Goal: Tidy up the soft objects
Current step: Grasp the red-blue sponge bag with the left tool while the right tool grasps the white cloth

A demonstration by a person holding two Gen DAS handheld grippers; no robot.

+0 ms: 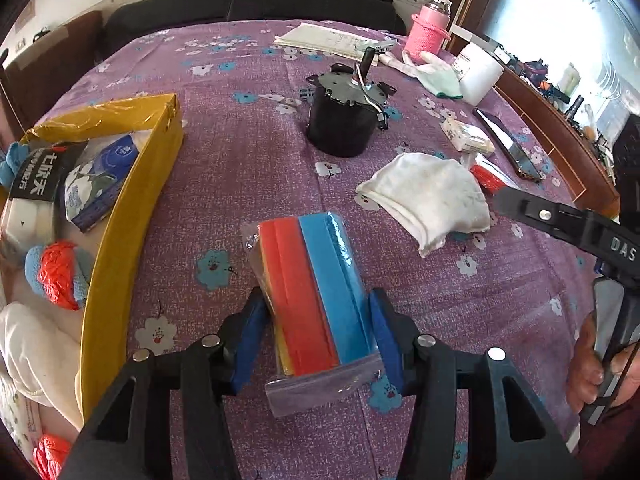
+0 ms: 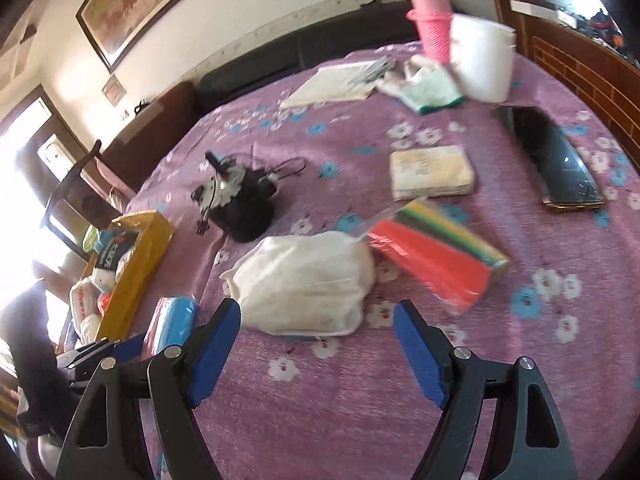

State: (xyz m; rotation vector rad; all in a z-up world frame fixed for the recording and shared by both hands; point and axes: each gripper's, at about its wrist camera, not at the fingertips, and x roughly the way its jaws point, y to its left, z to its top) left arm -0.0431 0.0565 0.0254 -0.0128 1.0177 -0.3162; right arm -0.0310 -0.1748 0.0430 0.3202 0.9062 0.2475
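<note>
A bagged pack of red, blue and yellow sponges (image 1: 316, 292) lies on the purple flowered bedspread. My left gripper (image 1: 318, 320) has its blue pads pressed on both sides of the pack; its blue end (image 2: 172, 324) shows in the right wrist view too. My right gripper (image 2: 318, 312) stands open just above the near edge of a crumpled white cloth (image 2: 304, 284), nothing between its pads. One of its black fingers (image 1: 540, 212) reaches in beside the cloth (image 1: 428, 196). A second sponge pack (image 2: 436, 252) lies right of the cloth.
A yellow box (image 1: 132, 216) on the left holds tissue packs, socks and a blue plush. Further back stand a black motor (image 1: 344, 116), a pink bottle (image 1: 426, 28), a white tub (image 1: 478, 72), a glove (image 1: 436, 76), a tissue pack (image 2: 432, 172) and a phone (image 2: 556, 160).
</note>
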